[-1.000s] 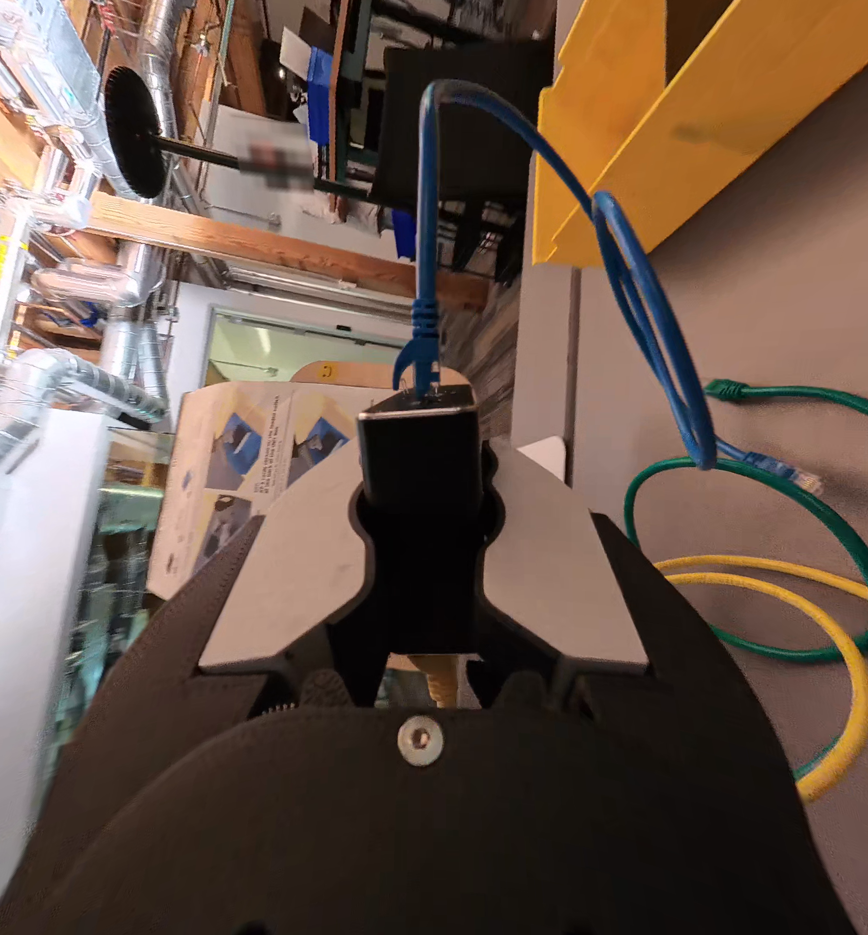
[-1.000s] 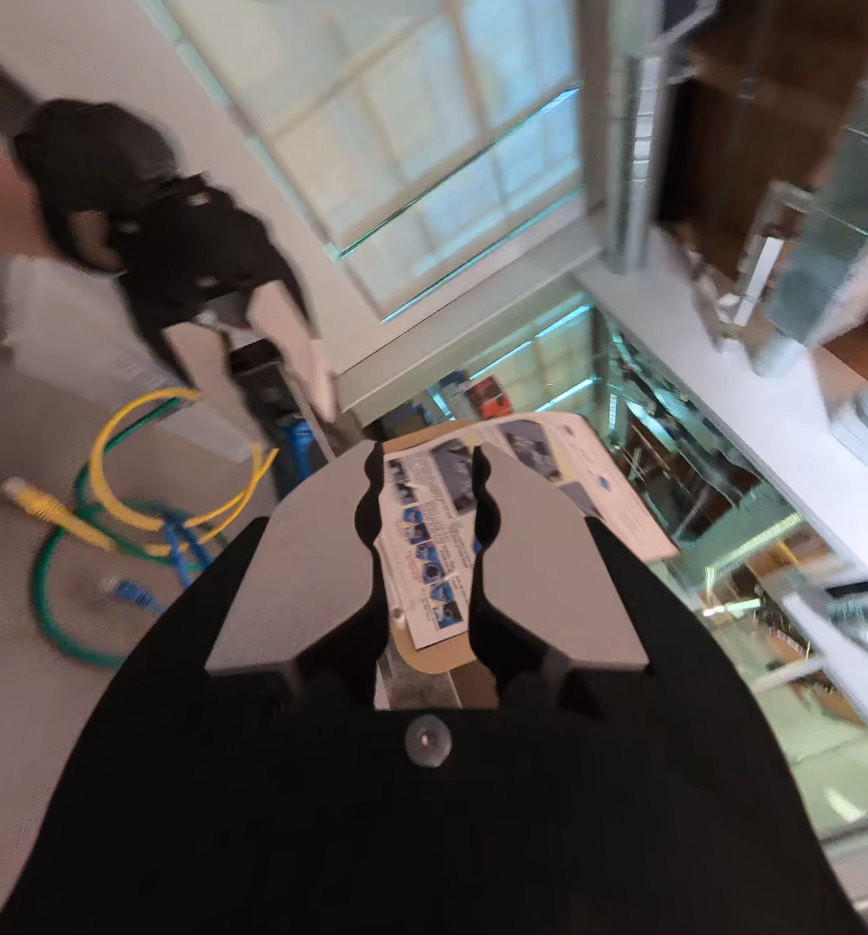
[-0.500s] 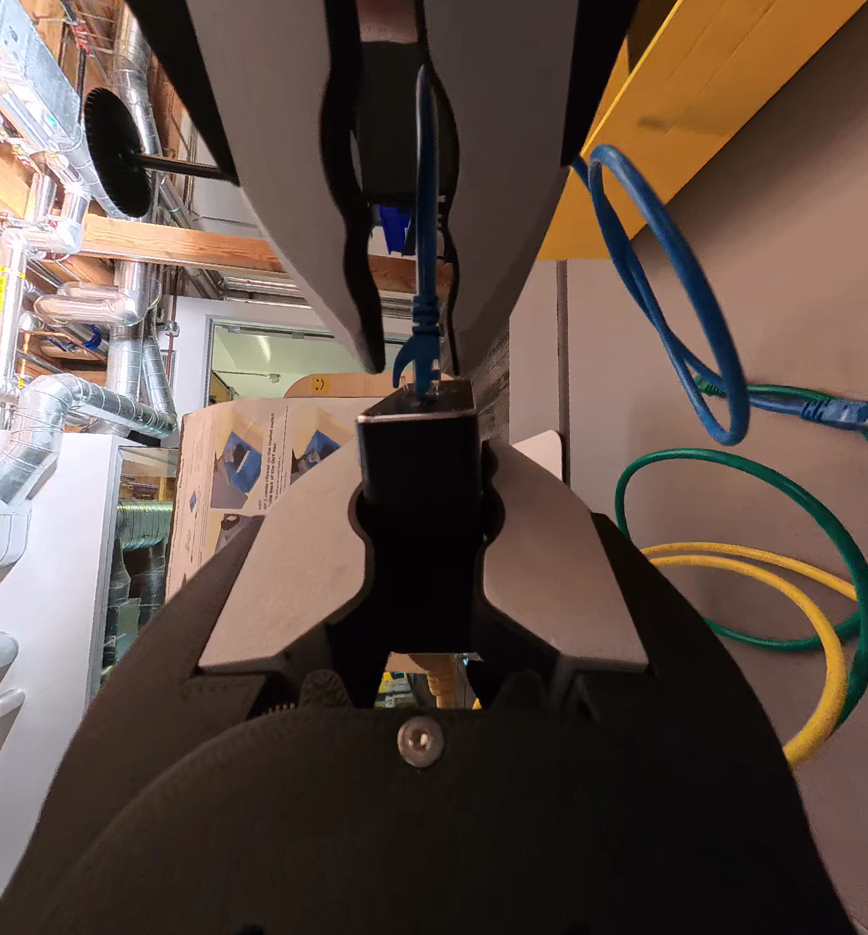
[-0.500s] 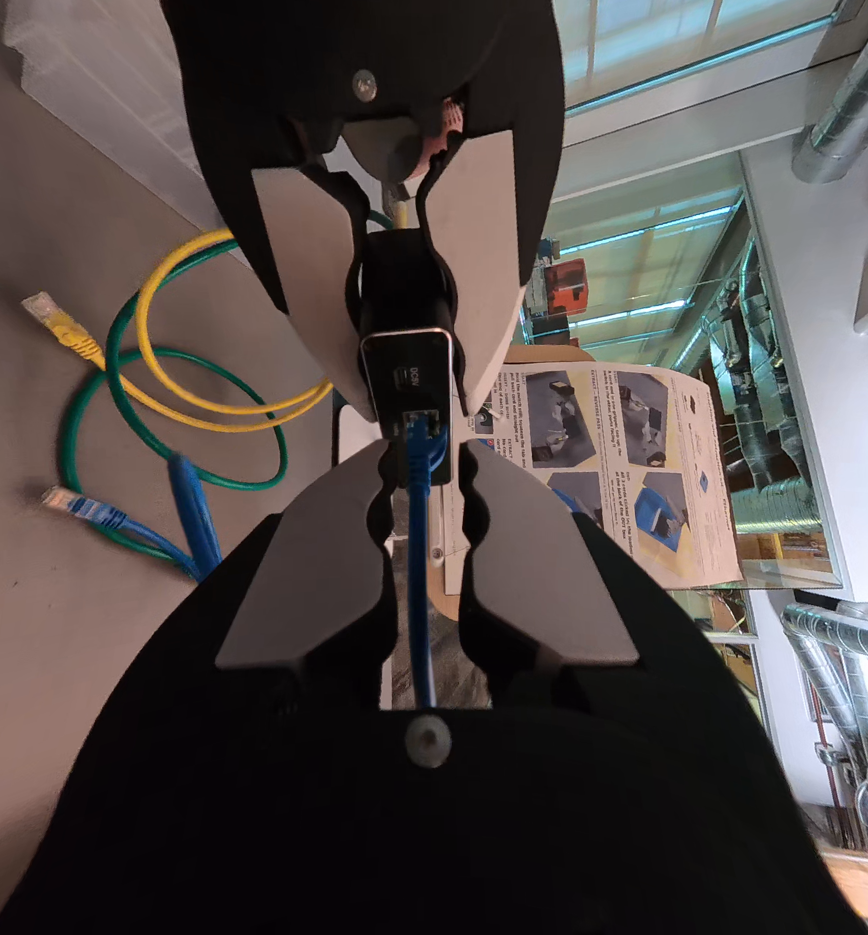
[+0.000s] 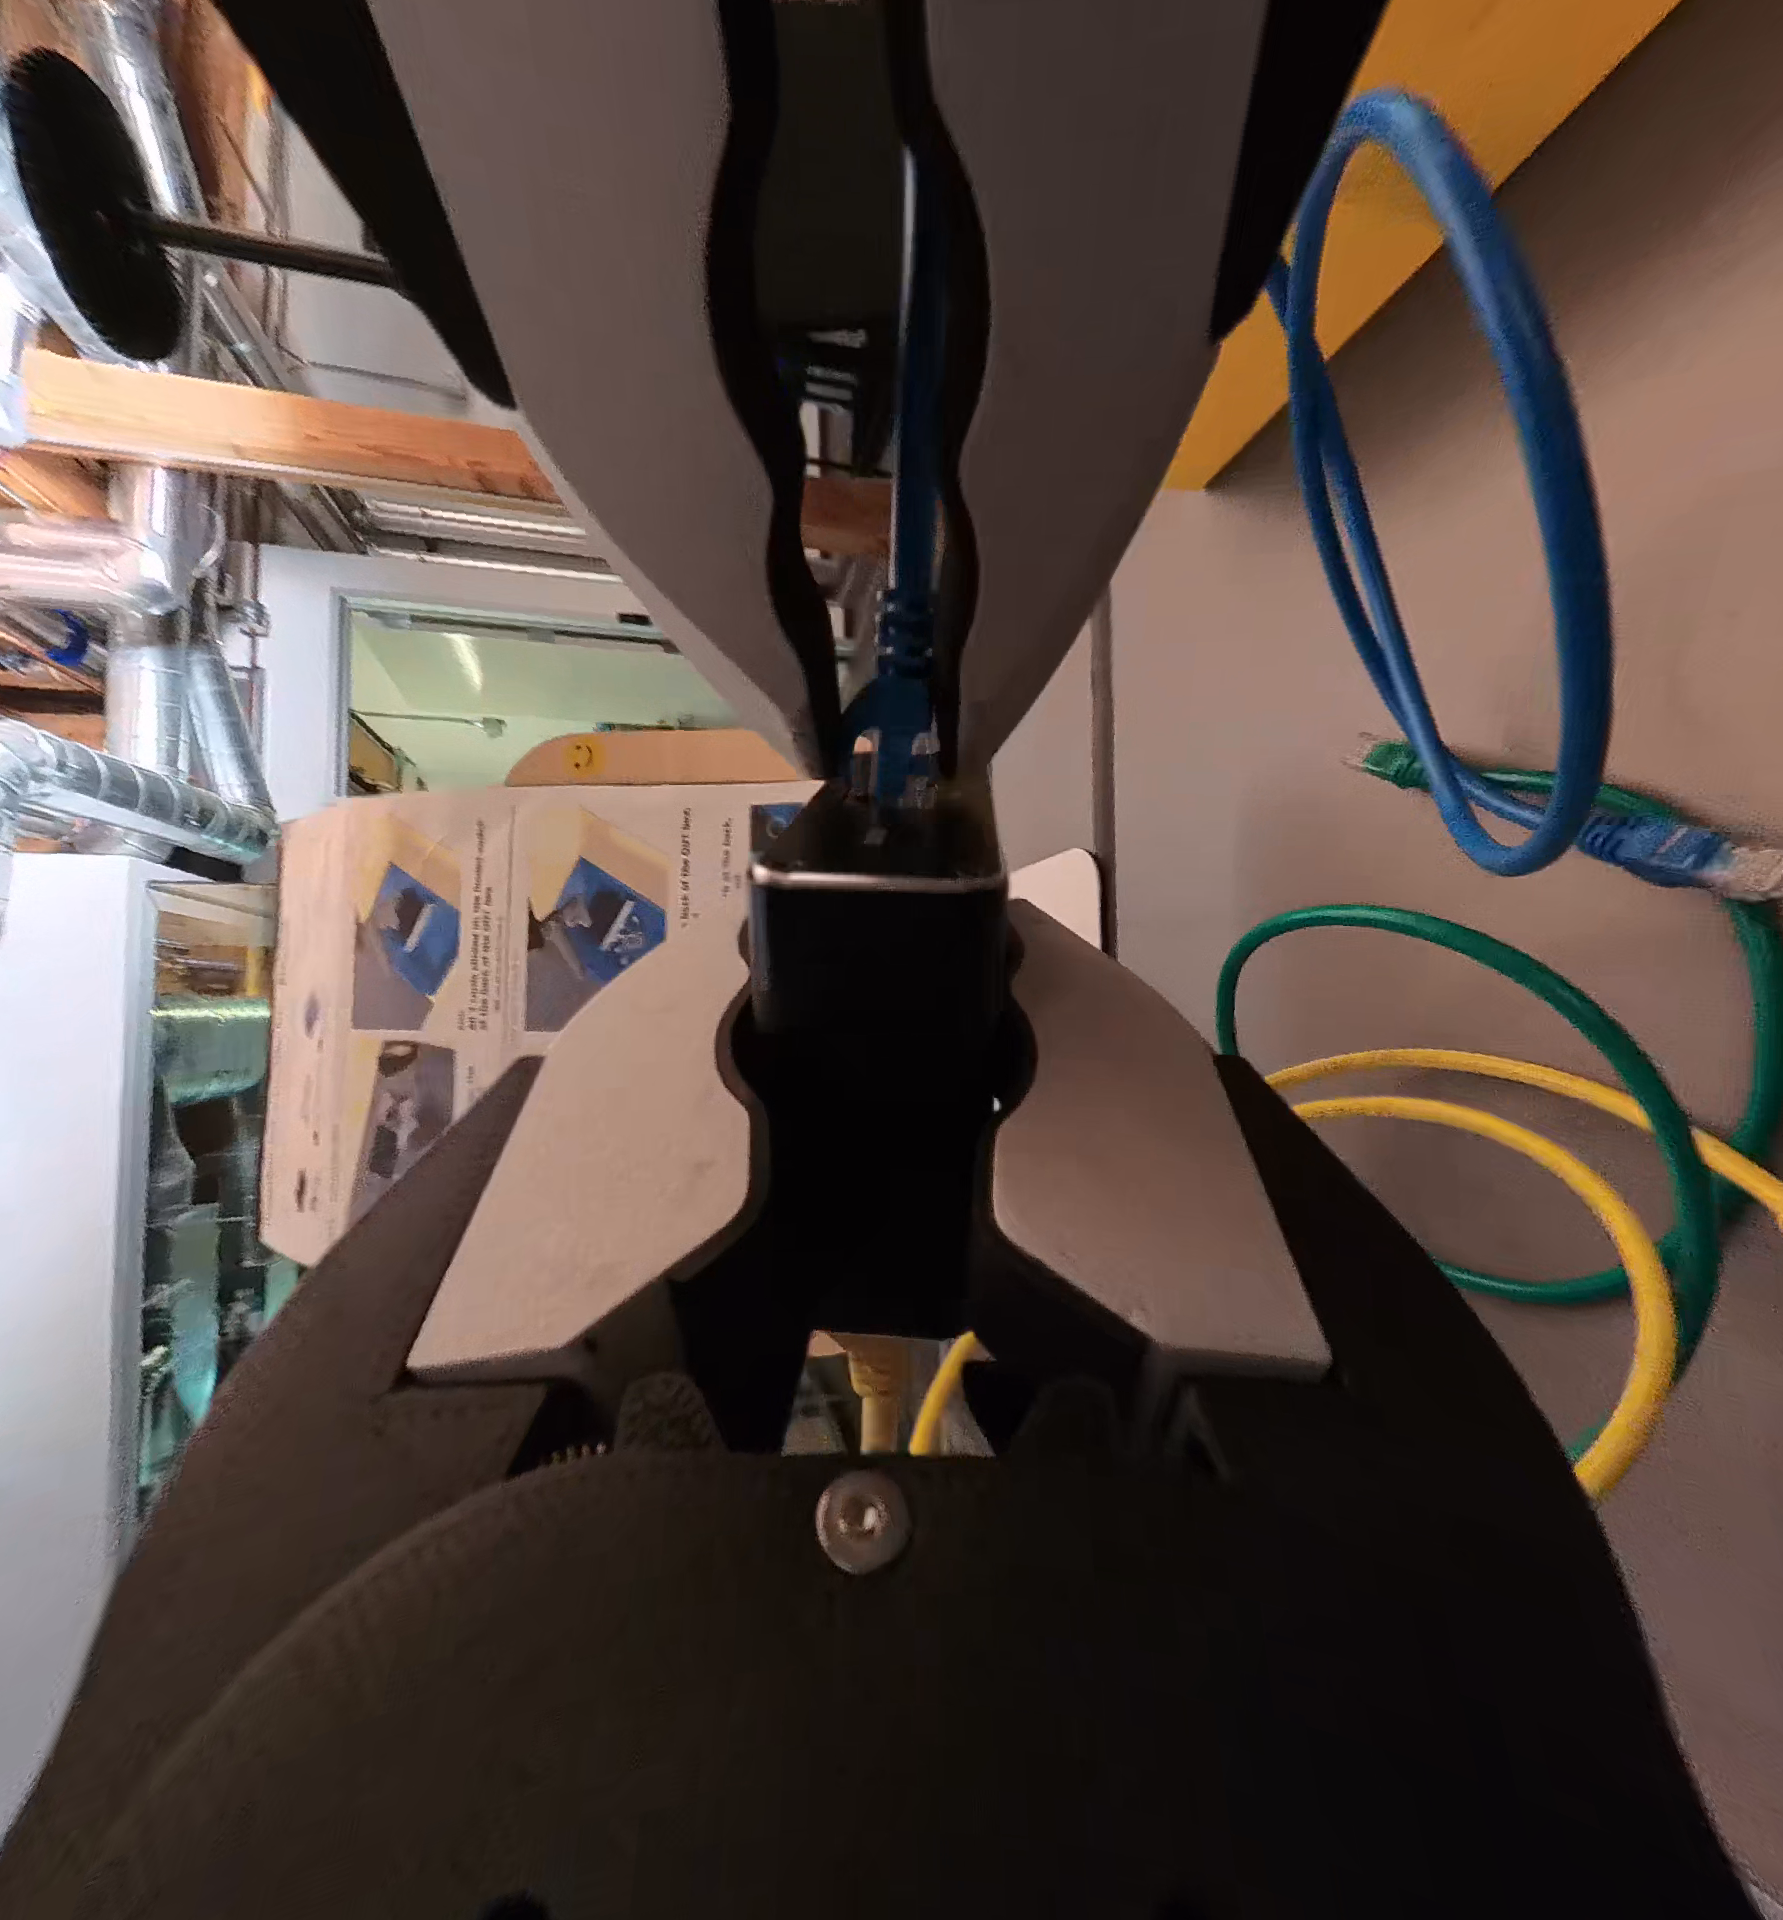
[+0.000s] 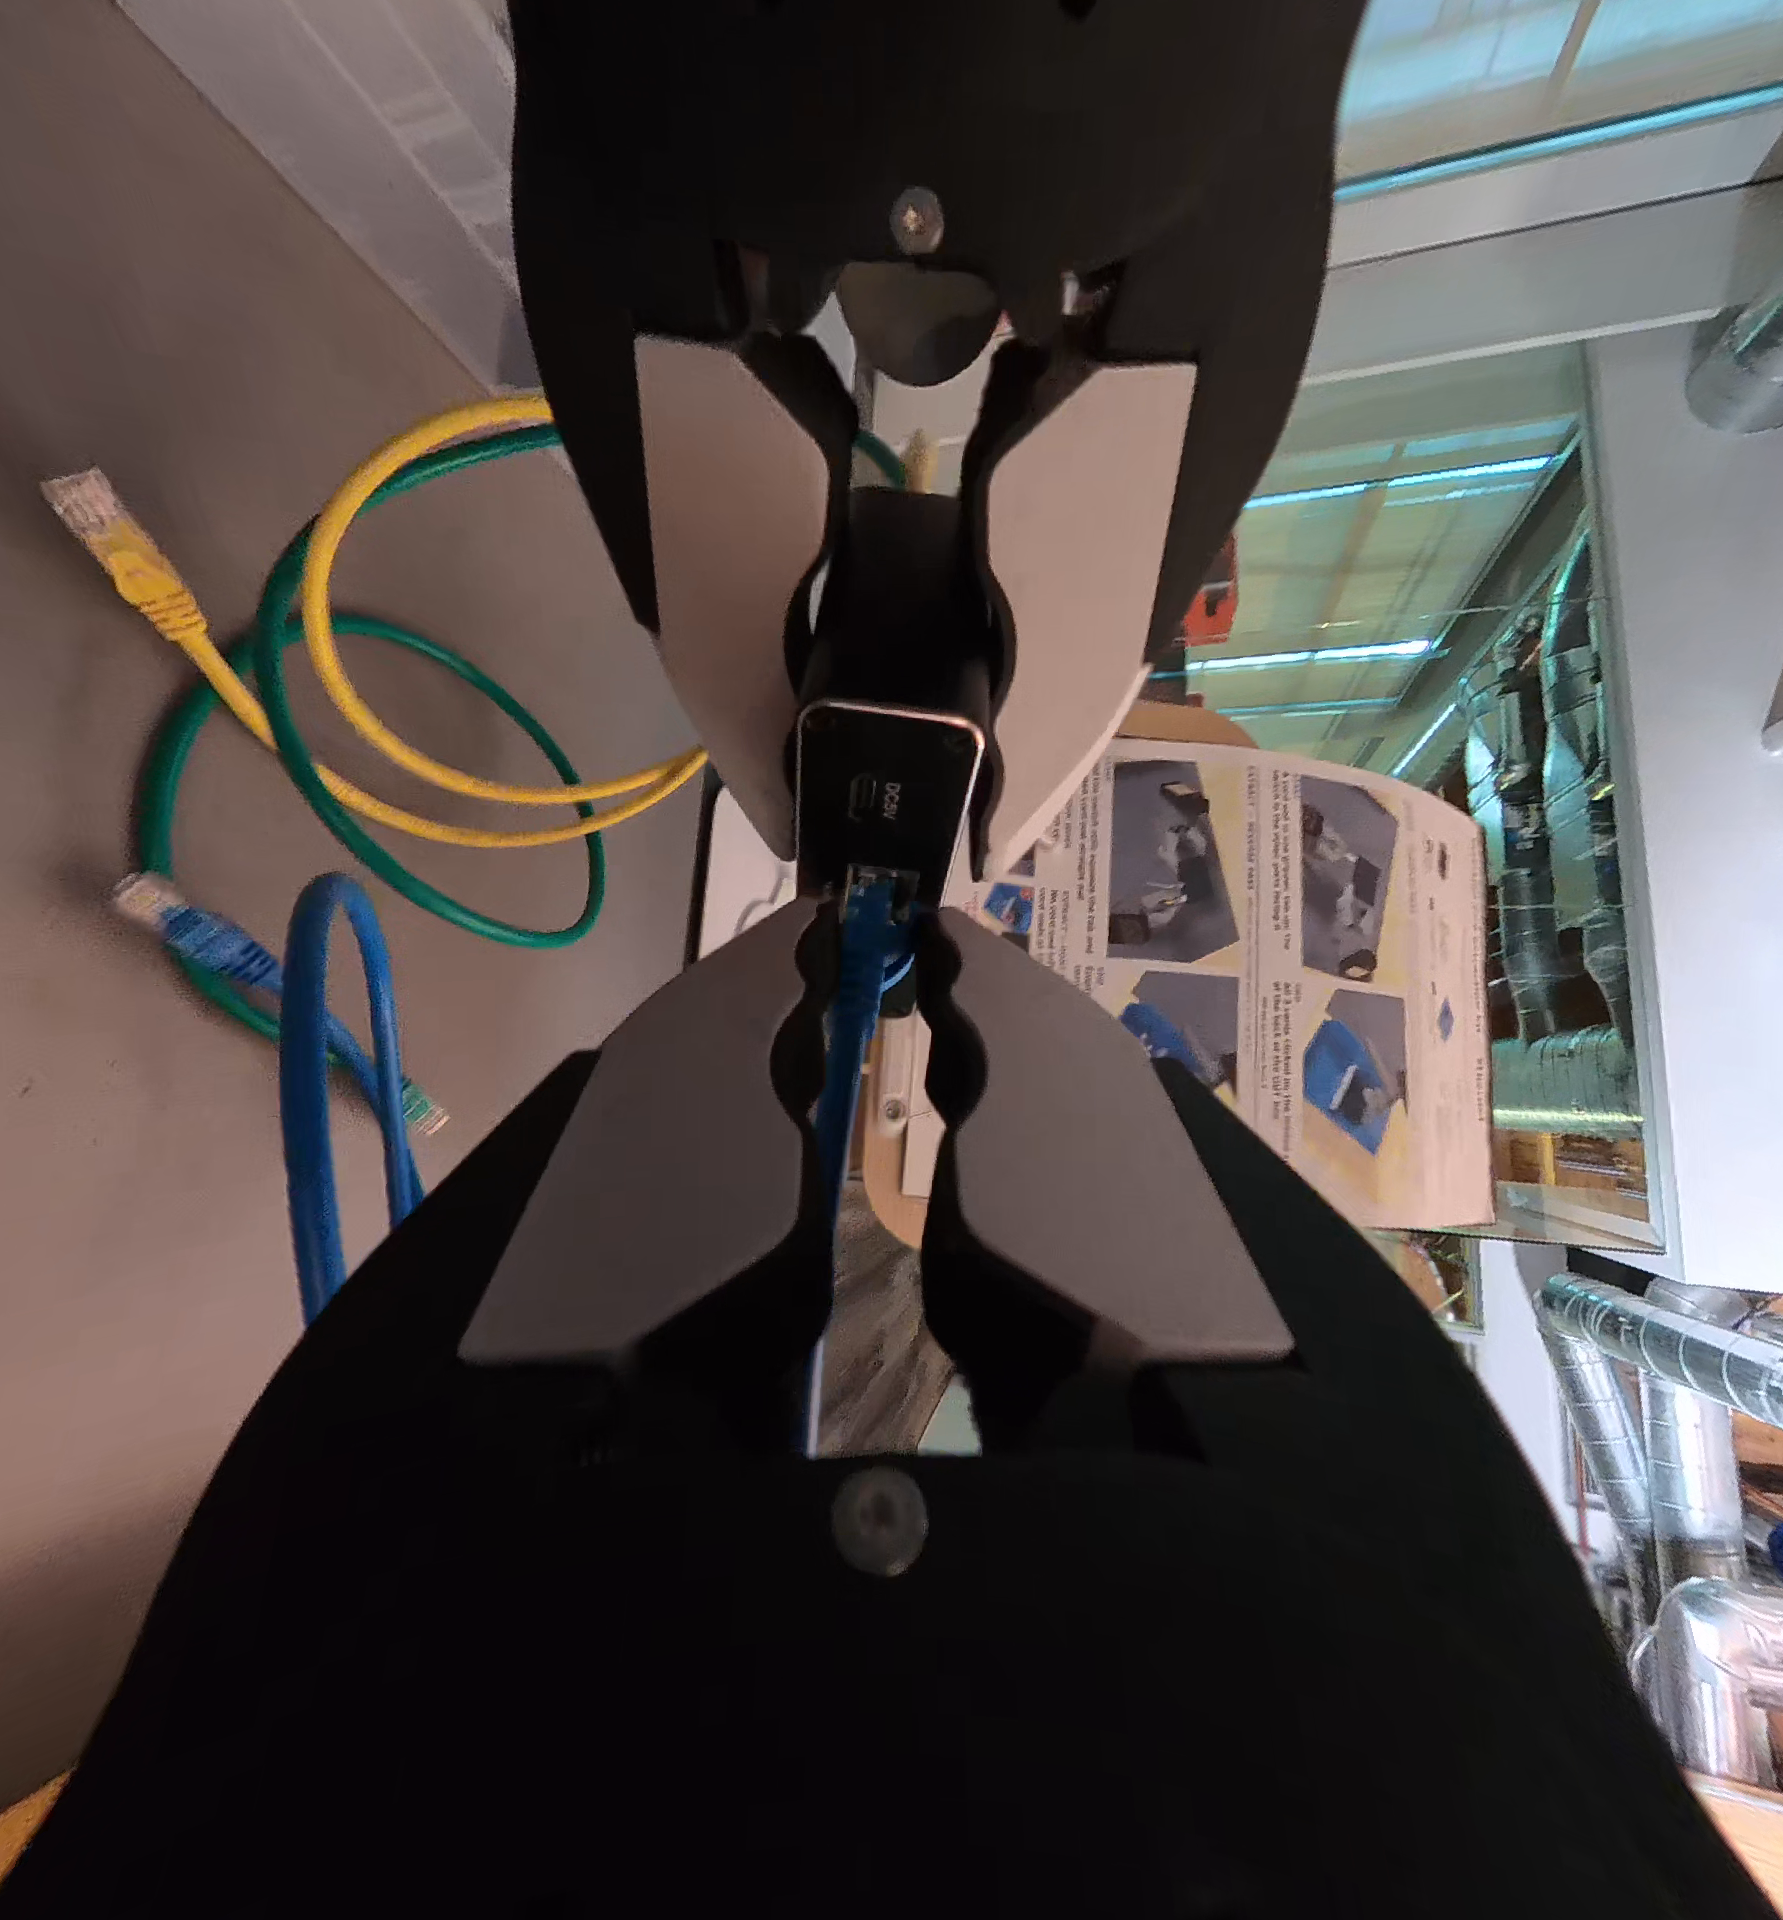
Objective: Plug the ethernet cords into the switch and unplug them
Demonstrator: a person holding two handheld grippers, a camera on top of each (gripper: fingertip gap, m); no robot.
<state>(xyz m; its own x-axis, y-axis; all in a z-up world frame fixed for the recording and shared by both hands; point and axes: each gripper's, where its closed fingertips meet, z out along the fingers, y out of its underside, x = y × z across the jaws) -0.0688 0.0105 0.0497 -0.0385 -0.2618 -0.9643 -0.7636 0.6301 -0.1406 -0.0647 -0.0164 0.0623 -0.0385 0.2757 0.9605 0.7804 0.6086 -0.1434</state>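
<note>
My left gripper (image 5: 876, 935) is shut on the black switch (image 5: 871, 1091) and holds it in the air beside the grey table (image 5: 1489, 644). A blue cord (image 5: 902, 717) is plugged into the switch's far end. A yellow cord (image 5: 871, 1387) enters its near end. My right gripper (image 6: 866, 920) faces the left gripper (image 6: 887, 821) and is shut on the blue cord's plug (image 6: 871, 909) right at the switch (image 6: 887, 790). It also shows in the left wrist view (image 5: 892, 748). The blue cord's loop (image 5: 1552, 416) hangs free, with its other plug (image 5: 1697, 857) on the table.
A green cord (image 5: 1489, 930) and the yellow cord's loops (image 5: 1614, 1195) lie coiled on the table, also in the right wrist view (image 6: 513, 904). A loose yellow plug (image 6: 139, 571) lies there too. A yellow bin (image 5: 1386, 343) stands on the table. A printed cardboard sheet (image 6: 1282, 987) stands past its edge. The grippers are tip to tip, or close to it.
My right gripper has swung in from the side, come nose to nose with the left one and narrowed its fingers onto the blue plug. The left gripper has kept hold of the switch.
</note>
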